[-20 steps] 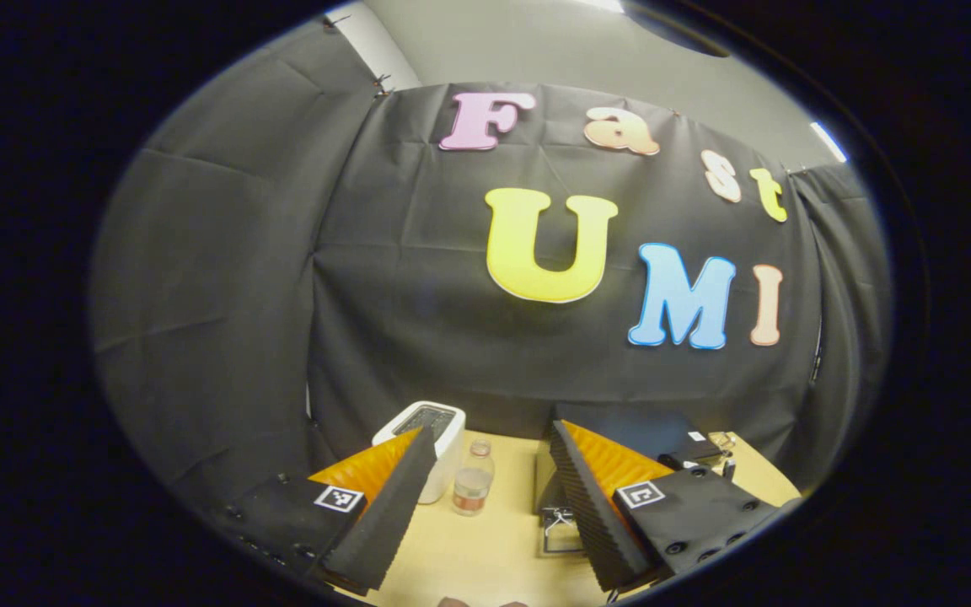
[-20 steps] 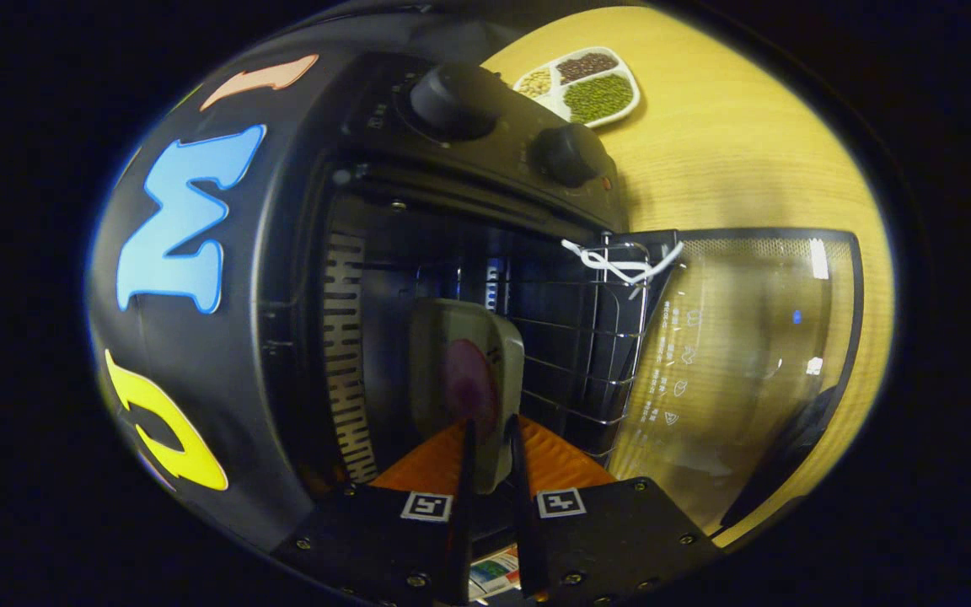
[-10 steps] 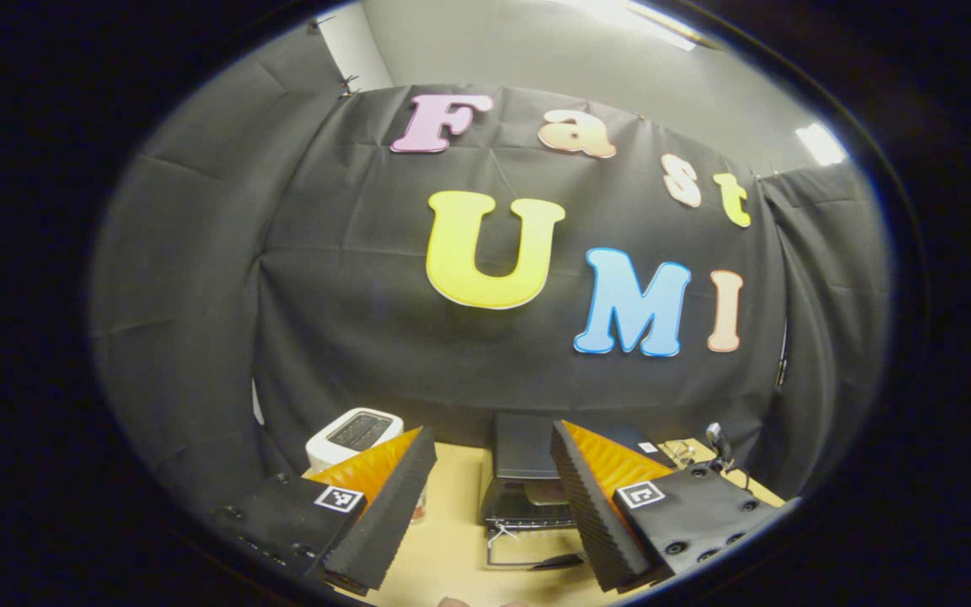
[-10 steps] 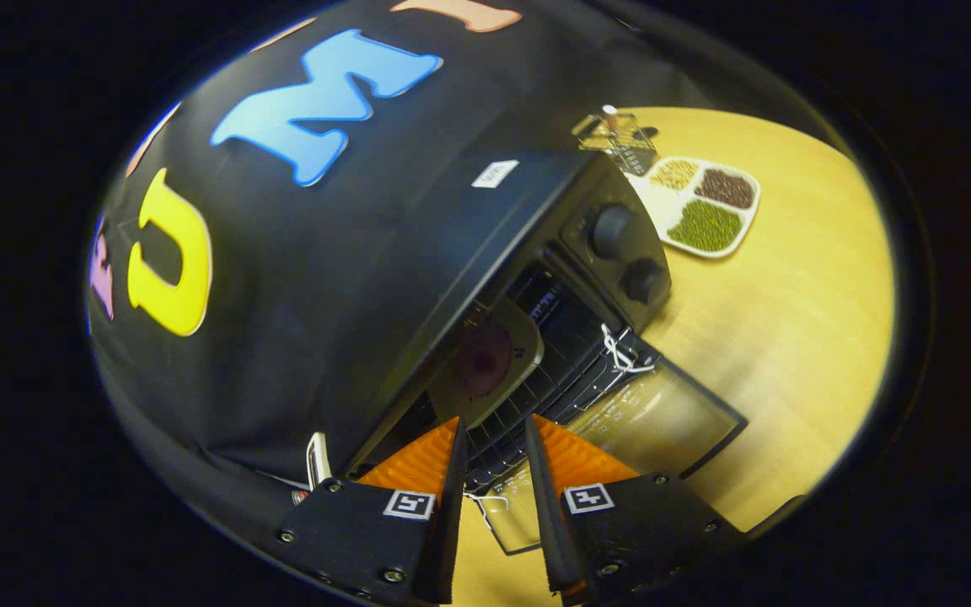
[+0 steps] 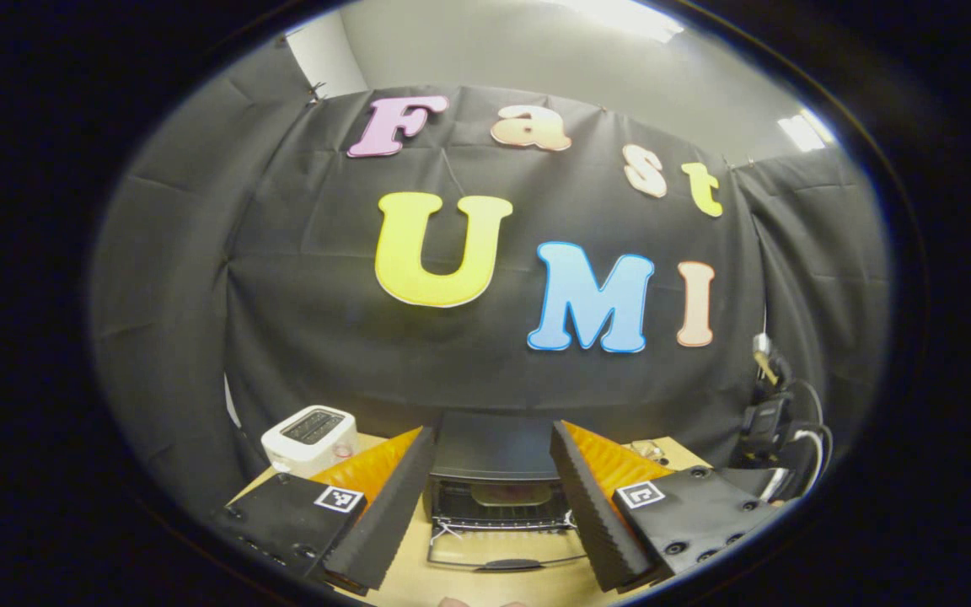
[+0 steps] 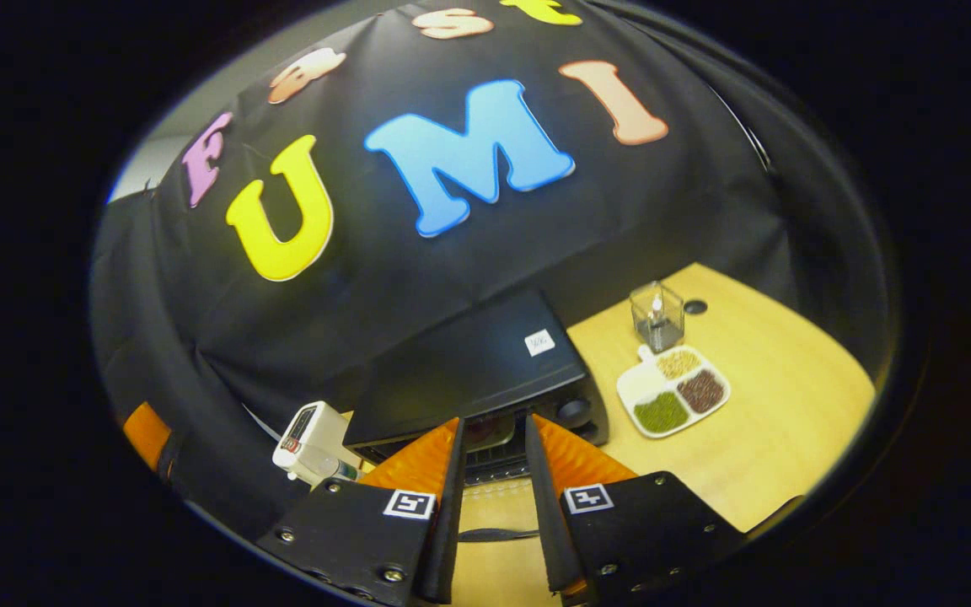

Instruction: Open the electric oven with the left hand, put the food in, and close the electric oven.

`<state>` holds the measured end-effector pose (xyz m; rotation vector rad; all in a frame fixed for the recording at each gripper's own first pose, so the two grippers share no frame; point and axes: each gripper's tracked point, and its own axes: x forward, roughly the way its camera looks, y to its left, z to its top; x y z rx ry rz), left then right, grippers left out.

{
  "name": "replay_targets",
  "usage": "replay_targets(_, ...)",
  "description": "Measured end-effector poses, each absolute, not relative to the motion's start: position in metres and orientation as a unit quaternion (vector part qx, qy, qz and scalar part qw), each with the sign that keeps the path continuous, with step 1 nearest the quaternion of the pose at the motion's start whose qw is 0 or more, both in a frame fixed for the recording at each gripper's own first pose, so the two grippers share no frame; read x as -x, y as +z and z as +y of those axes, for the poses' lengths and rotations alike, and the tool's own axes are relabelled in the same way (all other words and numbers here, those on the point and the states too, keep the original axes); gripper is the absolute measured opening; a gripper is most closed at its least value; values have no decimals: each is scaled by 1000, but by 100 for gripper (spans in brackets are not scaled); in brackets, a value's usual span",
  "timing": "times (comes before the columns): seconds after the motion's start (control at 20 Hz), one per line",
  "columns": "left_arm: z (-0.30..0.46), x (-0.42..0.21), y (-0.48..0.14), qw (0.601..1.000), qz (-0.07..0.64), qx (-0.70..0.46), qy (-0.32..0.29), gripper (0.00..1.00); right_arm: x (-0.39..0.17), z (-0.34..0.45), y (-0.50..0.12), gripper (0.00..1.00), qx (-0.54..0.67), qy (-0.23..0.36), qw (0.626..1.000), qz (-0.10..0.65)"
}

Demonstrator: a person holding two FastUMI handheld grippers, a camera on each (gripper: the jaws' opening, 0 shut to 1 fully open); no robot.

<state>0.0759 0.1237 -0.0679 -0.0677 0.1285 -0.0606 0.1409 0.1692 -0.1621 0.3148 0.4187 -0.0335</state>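
Observation:
The black electric oven stands at the back of the wooden table, its glass door folded down flat. A pale plate of food lies on the rack inside. My left gripper is open wide and held well back from the oven, which sits framed between its fingers. In the right gripper view the oven lies below and ahead, with the plate just visible in its mouth. My right gripper is open with nothing in it, also back from the oven.
A white toaster stands left of the oven, with a small bottle beside it. Right of the oven are a divided dish of beans and a clear glass container. Cables hang at the right wall.
My right gripper let go of the plate inside the oven and drew back and up. The left gripper swung so the oven now sits between its fingers.

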Motion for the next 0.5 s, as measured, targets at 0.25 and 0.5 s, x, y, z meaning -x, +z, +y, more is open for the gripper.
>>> replay_targets(0.25,83,-71,-61,997,57,21,-44,96,-109,134,-86,42,-49,3,991,122)
replay_targets(0.5,54,-73,-74,995,79,14,-59,90,-82,104,-40,98,-14,0,997,75)
